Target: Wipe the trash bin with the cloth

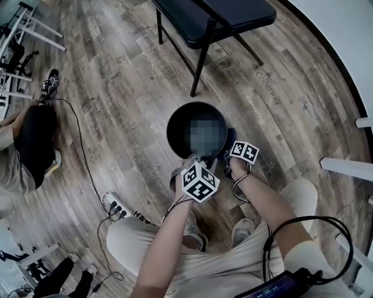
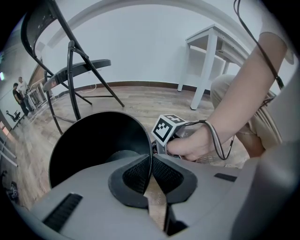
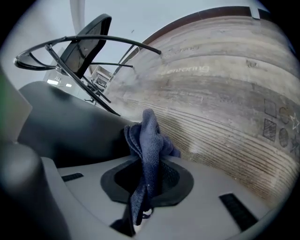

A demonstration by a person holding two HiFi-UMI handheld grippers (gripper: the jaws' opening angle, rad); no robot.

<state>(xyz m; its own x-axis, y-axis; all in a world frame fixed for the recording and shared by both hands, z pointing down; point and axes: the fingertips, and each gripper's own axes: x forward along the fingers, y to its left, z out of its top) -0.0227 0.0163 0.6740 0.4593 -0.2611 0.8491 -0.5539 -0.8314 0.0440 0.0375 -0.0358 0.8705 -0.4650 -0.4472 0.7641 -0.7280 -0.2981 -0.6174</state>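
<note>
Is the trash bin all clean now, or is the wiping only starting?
Ready so far: the left gripper is pinched on the rim of the trash bin, steadying it, and the right gripper has the blue cloth clamped. In hand: the cloth is right beside the bin's outer wall; whether it touches is unclear. Left: the wiping itself, since nothing shows which parts are clean.

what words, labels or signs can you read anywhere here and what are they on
"ASH": on the floor, the start of the word not visible
maybe "Centering": on the floor near the chair, too blurred to be sure
screen at the bottom edge: too small to read
marker cubes: square patterns only, no letters
</note>
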